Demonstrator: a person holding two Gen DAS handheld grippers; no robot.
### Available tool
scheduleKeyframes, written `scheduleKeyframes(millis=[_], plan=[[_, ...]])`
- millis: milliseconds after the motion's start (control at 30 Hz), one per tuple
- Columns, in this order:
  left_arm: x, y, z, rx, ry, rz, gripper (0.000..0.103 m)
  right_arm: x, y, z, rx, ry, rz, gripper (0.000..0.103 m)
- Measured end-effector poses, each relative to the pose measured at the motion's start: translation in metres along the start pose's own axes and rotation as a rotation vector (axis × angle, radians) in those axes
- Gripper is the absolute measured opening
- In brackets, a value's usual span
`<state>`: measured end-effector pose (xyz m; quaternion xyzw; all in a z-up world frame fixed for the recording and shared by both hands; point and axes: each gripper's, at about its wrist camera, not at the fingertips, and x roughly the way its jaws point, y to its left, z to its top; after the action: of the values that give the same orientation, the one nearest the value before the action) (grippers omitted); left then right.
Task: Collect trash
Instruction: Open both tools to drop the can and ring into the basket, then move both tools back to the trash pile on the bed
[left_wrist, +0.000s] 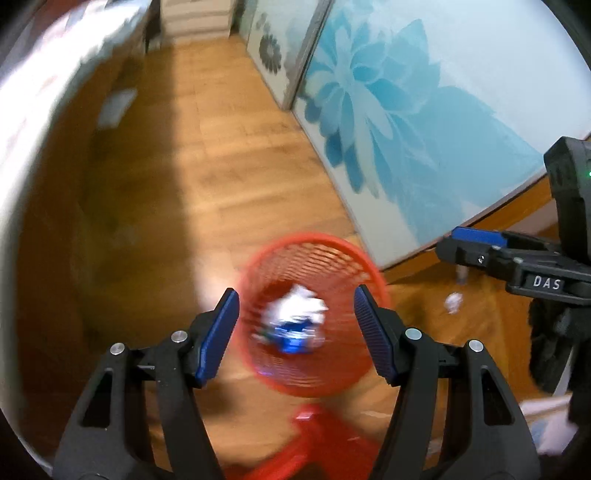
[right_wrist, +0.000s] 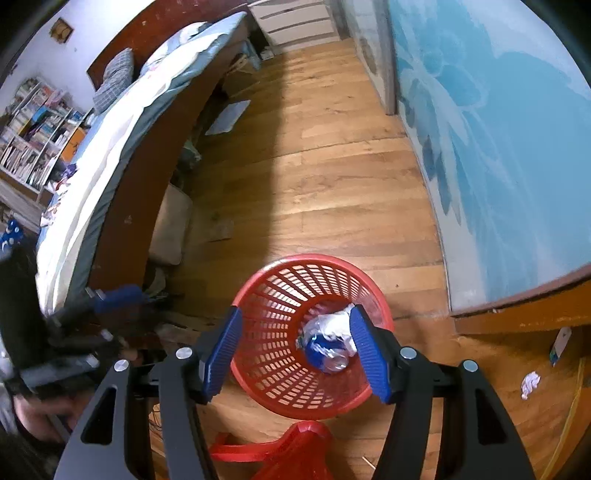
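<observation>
A red mesh waste basket (left_wrist: 354, 258) (right_wrist: 273, 332) stands on the wooden floor. Inside it lie crumpled white paper (left_wrist: 295, 304) (right_wrist: 336, 323) and a crushed blue can (left_wrist: 291, 338) (right_wrist: 325, 354). My left gripper (left_wrist: 295, 328) is open and empty above the basket; the view is blurred. My right gripper (right_wrist: 295, 350) is open and empty above the basket too; it also shows at the right edge of the left wrist view (left_wrist: 476, 245). A small crumpled white paper (left_wrist: 453, 302) (right_wrist: 530, 384) lies on the floor to the right.
A red plastic stool (left_wrist: 317, 439) (right_wrist: 295, 450) stands just below the basket. A bed (right_wrist: 122, 147) runs along the left. A blue flower-patterned sliding door (left_wrist: 424, 110) (right_wrist: 498, 147) bounds the right. A white drawer unit (right_wrist: 295, 20) stands at the far end.
</observation>
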<state>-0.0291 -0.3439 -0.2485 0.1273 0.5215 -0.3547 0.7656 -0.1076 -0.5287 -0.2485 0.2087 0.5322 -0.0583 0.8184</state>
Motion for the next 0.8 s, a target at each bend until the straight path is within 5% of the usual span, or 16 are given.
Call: scheduleKeyframes(millis=[333, 500, 800], plan=[[-0.193, 0.154, 0.054, -0.078, -0.277, 0.195, 0.080, 0.001, 0.126, 0.060, -0.164, -0.057, 0.114, 0.061], [-0.257, 0.264, 0.009, -0.245, -0.388, 0.299, 0.085, 0.003, 0.226, 0.100, -0.293, -0.102, 0.190, 0.061], [-0.280, 0.389, -0.067, -0.497, -0.383, 0.376, 0.085, 0.039, 0.440, 0.135, -0.621, -0.118, 0.306, 0.066]])
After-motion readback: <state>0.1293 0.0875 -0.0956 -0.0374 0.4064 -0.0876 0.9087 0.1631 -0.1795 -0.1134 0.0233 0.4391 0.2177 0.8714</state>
